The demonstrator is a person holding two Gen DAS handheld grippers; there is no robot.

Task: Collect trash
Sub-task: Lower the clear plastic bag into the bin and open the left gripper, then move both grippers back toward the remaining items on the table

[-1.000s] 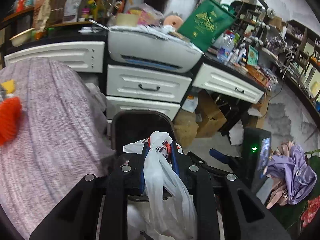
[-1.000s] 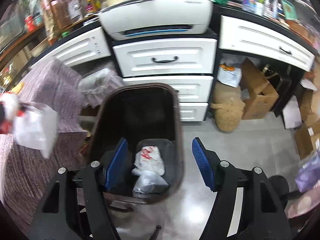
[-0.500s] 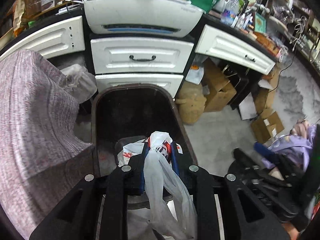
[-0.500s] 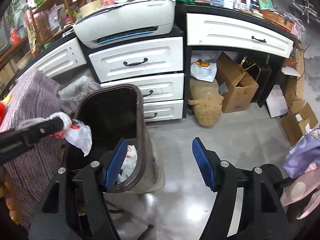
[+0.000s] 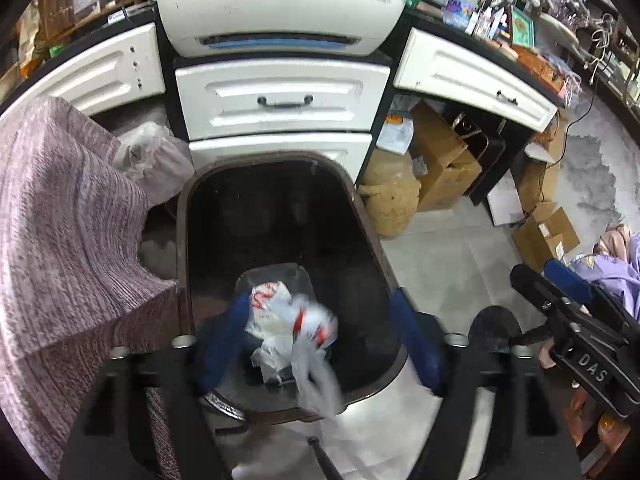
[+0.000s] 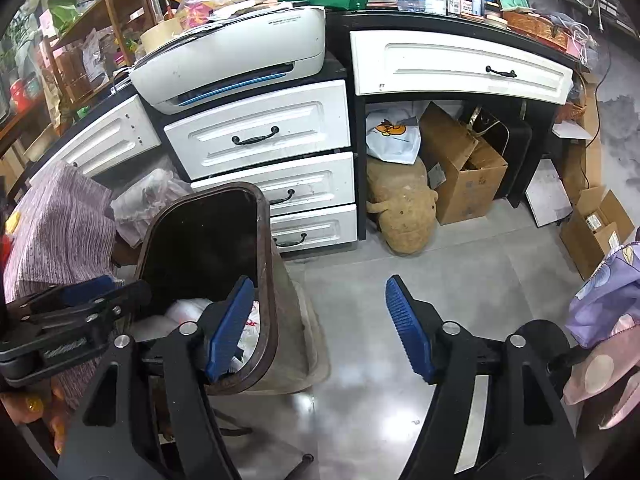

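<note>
Over the bin [image 5: 372,248], left tool [image 5: 320,344] just spread wide, plastic bag [image 5: 296,328] released

we count one trash bin [image 6: 264,264], one printer [image 6: 240,60], two cardboard boxes [image 6: 464,168] under the desk, and two grippers [image 5: 320,344].

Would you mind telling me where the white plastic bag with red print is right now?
In the left wrist view, the white plastic bag is inside the dark trash bin, between the open left gripper pads, below the white drawers.
</note>
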